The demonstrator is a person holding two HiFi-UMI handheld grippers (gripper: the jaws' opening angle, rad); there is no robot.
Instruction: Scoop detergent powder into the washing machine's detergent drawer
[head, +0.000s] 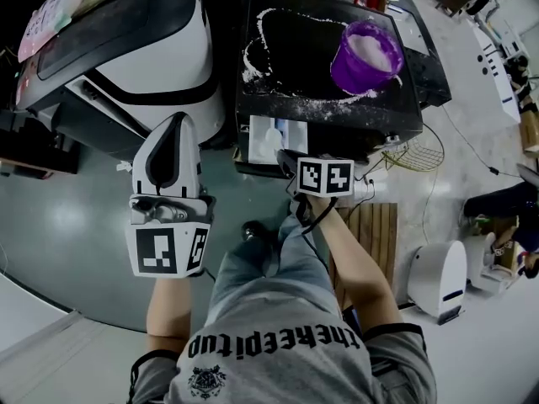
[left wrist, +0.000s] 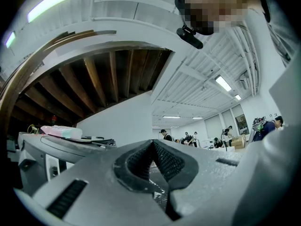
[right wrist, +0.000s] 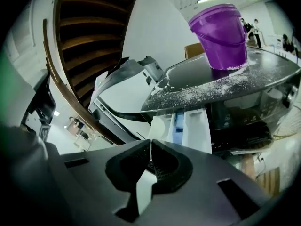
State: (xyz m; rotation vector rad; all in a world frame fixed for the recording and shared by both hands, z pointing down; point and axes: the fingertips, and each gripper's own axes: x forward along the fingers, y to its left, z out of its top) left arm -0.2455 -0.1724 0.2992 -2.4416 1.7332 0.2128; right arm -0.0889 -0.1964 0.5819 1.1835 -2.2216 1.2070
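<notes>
Held left tongs (left wrist: 153, 147) and right tongs (right wrist: 150, 147) closed on nothing. Found drawer (right wrist: 190, 126) open just ahead of right tongs, tub (right wrist: 220, 34) above and beyond. Best dipped shallow, carried level: powder (right wrist: 207, 87) already spilt round tub.

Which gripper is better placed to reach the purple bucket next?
Right. The right gripper hangs by the open drawer, below the bucket on the machine top; the left gripper is farther left, away from both.

left gripper (head: 178, 123) jaws together, empty, pointing forward; right gripper (head: 285, 156) jaws together, empty, pointing forward; both forearms (head: 360, 269) extended, bare
</notes>
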